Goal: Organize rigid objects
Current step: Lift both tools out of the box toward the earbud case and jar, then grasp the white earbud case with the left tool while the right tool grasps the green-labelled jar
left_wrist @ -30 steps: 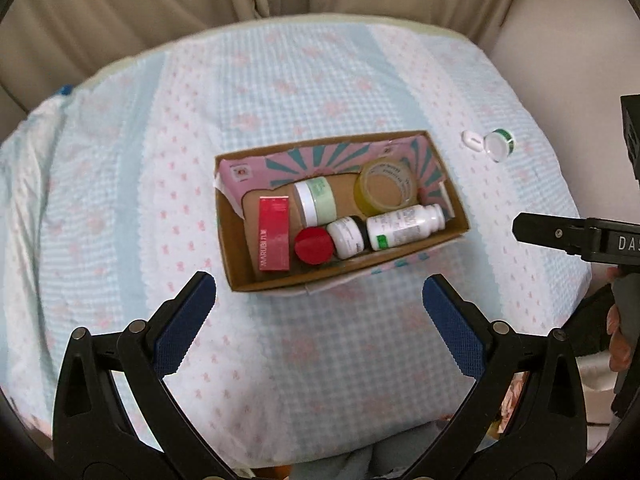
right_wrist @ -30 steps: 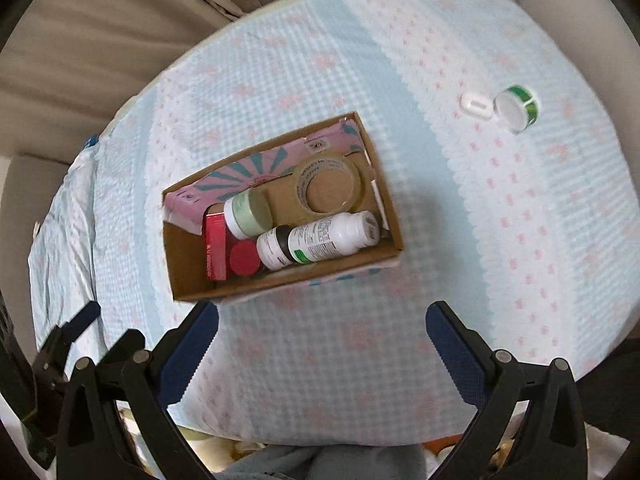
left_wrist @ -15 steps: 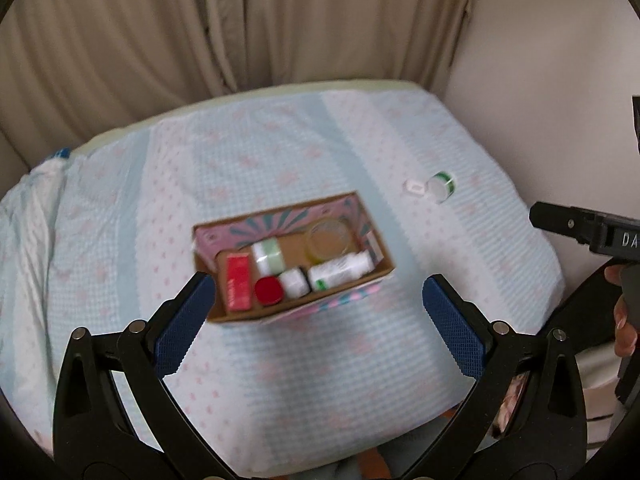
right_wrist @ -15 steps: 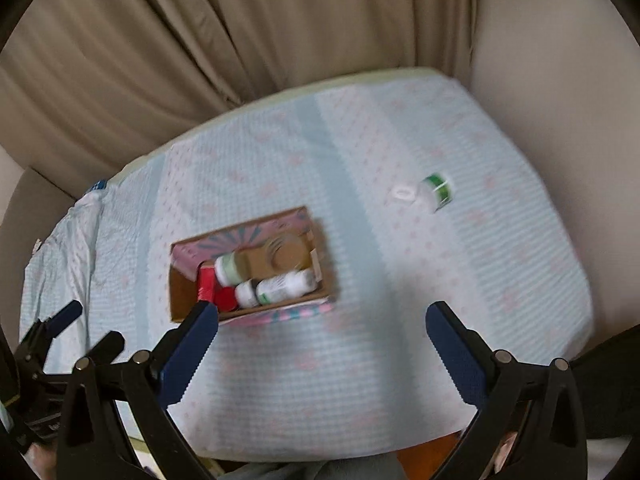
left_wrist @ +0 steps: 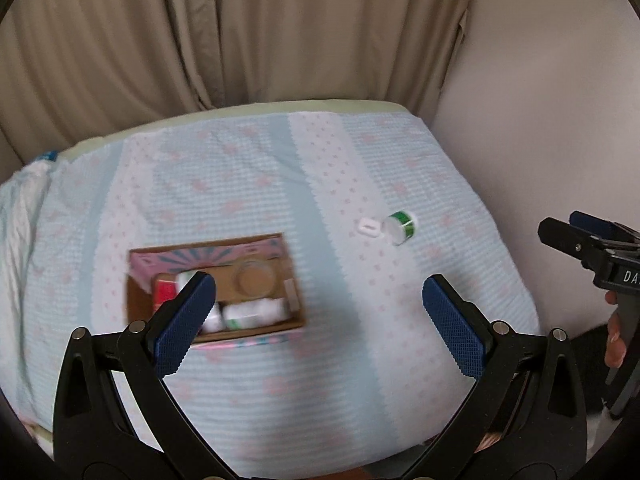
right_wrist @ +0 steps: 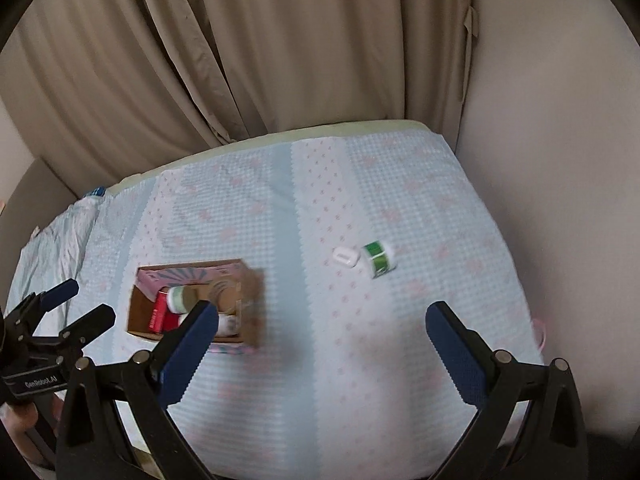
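1. On the bedspread (left_wrist: pixel 248 184): cardboard box (left_wrist: pixel 214 322) already holding bottles and jars, blurred, perhaps six.
2. Well apart, to its right: green-labelled jar (right_wrist: pixel 378 259) and white cap (right_wrist: pixel 345 256), not yet packed.
3. Left gripper (left_wrist: pixel 320 320), right gripper (right_wrist: pixel 320 344): both spread wide, empty.
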`<move>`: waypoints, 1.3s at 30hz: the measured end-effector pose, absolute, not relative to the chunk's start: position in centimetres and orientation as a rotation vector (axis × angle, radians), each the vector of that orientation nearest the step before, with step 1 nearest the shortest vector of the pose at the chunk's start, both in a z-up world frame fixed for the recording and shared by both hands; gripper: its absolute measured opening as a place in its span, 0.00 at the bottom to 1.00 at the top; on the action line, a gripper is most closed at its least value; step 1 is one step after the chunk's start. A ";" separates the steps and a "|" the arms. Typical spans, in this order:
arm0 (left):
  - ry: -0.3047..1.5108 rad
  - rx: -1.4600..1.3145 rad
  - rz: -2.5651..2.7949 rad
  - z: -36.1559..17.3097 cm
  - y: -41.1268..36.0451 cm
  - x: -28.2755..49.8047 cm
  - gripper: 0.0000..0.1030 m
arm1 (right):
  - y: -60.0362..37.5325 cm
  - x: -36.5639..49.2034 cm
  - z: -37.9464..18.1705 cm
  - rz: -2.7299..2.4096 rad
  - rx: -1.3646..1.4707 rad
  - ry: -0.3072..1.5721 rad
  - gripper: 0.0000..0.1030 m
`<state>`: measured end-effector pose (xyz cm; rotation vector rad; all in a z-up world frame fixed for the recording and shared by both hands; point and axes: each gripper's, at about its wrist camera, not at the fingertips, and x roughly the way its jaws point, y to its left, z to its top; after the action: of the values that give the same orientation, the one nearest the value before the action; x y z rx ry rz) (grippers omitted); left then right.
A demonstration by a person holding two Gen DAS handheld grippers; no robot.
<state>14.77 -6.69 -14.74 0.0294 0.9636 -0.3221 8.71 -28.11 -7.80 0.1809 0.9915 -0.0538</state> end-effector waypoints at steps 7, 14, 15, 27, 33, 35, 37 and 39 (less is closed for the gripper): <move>1.032 -0.037 -0.293 -18.7 -13.9 18.1 1.00 | -34.7 11.8 -11.5 0.009 0.135 1.027 1.00; 1.105 0.027 -0.320 -24.2 -19.5 23.1 1.00 | -37.3 15.8 -17.2 0.058 0.130 1.089 1.00; 1.115 0.039 -0.329 -25.3 -20.2 23.9 1.00 | -37.5 16.4 -17.8 0.064 0.126 1.090 1.00; 1.298 0.093 -0.402 -38.8 -25.1 34.3 1.00 | -37.7 21.1 -29.8 0.148 -0.029 1.158 0.93; 1.361 0.159 -0.409 -45.2 -27.2 38.0 0.96 | -36.6 22.5 -36.8 0.169 -0.067 1.162 0.80; 1.378 0.167 -0.412 -47.2 -27.6 38.9 0.94 | -36.3 23.0 -38.7 0.171 -0.063 1.144 0.80; 1.386 0.169 -0.417 -48.4 -27.9 39.2 0.94 | -35.8 23.4 -40.3 0.151 -0.080 1.130 0.80; 1.379 0.189 -0.416 -49.3 -28.4 39.5 0.94 | -35.5 23.8 -41.5 0.133 -0.087 1.109 0.80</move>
<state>39.46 -28.36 -49.31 0.1890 1.3788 -0.4157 23.79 -35.46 -41.50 -0.0868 1.1086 0.1326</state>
